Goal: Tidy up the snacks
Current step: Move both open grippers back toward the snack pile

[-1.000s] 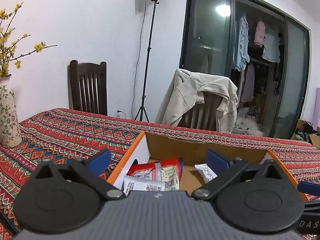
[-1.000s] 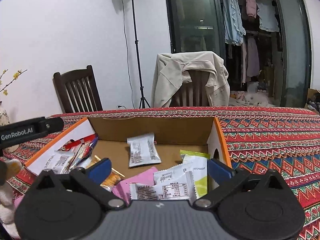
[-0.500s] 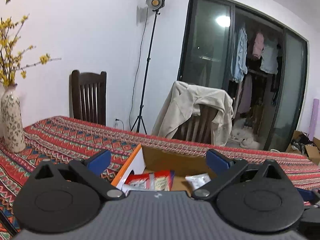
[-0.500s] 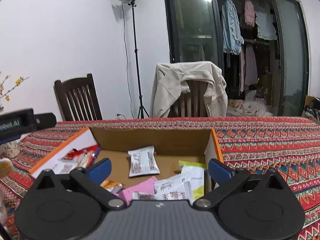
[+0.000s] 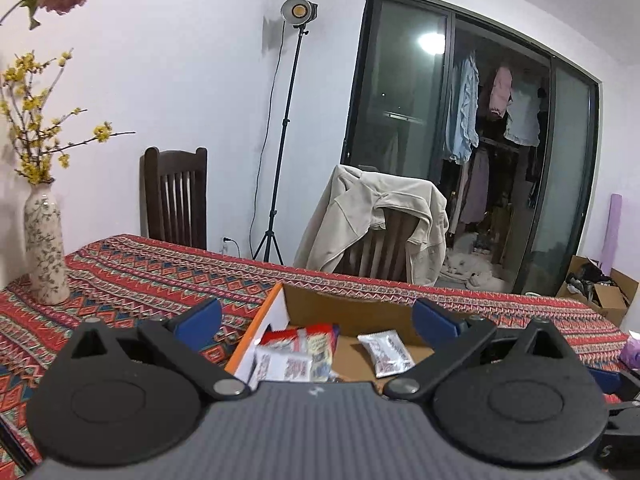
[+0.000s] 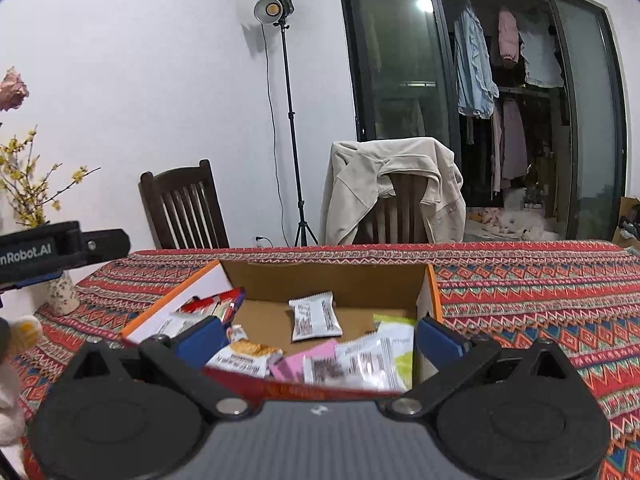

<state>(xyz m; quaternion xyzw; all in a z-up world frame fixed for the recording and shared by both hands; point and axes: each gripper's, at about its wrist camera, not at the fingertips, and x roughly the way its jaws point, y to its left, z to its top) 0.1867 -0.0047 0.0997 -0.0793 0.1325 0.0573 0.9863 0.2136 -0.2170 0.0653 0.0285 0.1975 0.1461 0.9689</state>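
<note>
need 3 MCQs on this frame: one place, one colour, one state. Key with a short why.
1. Where does the white snack packet lie?
A. on the box floor, toward the back wall
B. on the tablecloth outside the box
C. on the chair seat

2. What colour is the edge of the cardboard box?
A. green
B. orange
C. black

3. How do the two hand-held grippers stand?
A. both shut on packets
B. left shut, right open
C. both open, holding nothing

Key: 1 A, the packet rests alone on bare cardboard near the back wall, apart from the pile in front. 2 B, the rim shows orange along the side walls in both views. 3 C, the left hand-held gripper and the right hand-held gripper have blue fingers spread wide with nothing between them.
</note>
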